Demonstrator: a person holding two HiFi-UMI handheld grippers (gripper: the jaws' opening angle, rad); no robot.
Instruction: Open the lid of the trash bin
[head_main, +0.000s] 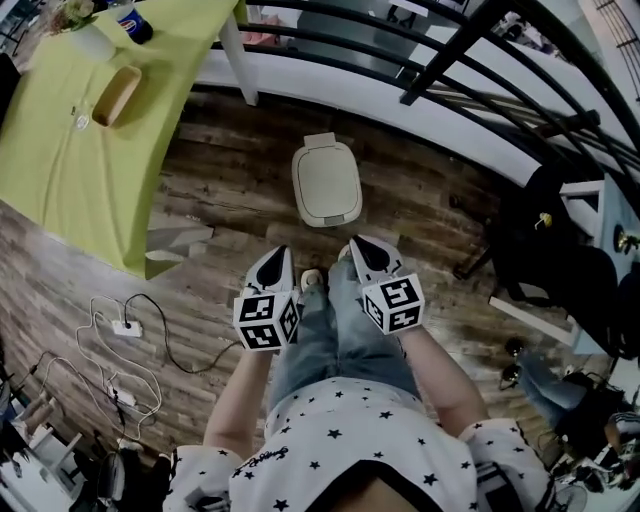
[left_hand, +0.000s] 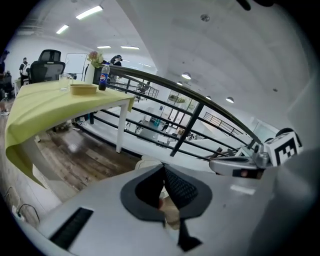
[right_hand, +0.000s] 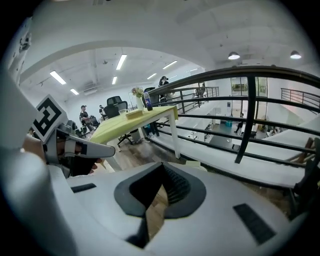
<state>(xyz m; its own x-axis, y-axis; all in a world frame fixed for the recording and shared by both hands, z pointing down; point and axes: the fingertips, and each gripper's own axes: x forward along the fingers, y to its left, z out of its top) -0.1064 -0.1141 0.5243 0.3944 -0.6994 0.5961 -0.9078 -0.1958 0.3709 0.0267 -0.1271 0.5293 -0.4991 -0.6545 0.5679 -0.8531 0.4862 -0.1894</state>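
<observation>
Both claws, the left gripper (head_main: 281, 252) and the right gripper (head_main: 358, 243), have their jaws closed together on nothing. They are held high, well apart from the trash bin (head_main: 320, 141), which stands on the wooden floor (head_main: 220, 180) just ahead with its lid (head_main: 327, 182) down. One gripper should probably part its jaws, lower to the lid's front edge, and lift gently toward the hinge.

Strip lights (left_hand: 90, 12) glow over an office where a bench (head_main: 50, 170) draped in yellow-green cloth stands on a wood-plank floor (head_main: 220, 190) beside a black railing (head_main: 470, 50); a white power strip (head_main: 126, 327) lies nearby.
</observation>
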